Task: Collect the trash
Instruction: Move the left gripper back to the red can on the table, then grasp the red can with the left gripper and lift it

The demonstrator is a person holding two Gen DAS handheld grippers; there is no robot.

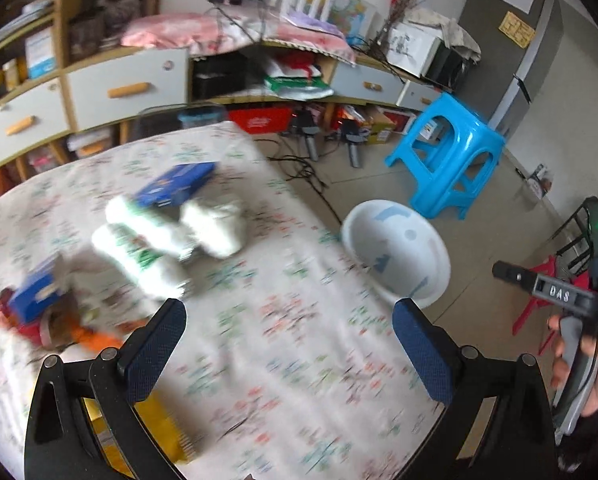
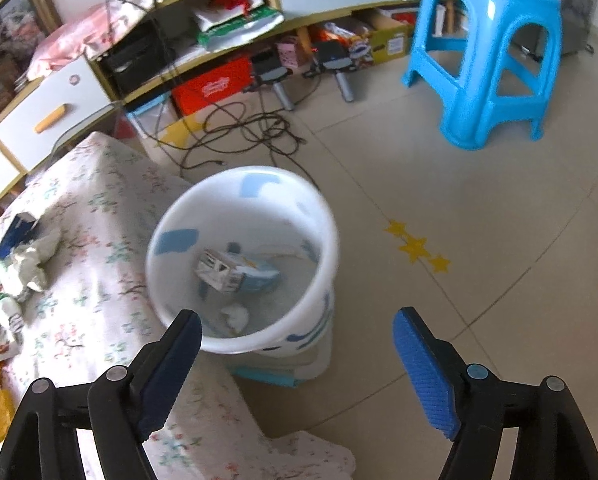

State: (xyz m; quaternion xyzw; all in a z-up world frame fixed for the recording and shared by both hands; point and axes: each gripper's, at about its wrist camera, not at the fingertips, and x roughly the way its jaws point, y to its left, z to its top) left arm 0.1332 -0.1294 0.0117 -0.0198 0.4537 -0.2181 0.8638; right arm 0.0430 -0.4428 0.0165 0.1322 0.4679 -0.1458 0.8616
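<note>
A white bin with blue marks stands on the floor beside the table; a small carton and a crumpled tissue lie inside. It also shows in the left wrist view. On the floral tablecloth lie two white bottles, a crumpled white wad, a blue box, another blue box and orange-red scraps. My left gripper is open and empty above the table. My right gripper is open and empty above the bin's near edge.
A blue plastic stool stands on the tiled floor. Black cables trail near the low cabinet. A yellow bag lies at the table's near left. The table's corner juts out below the right gripper.
</note>
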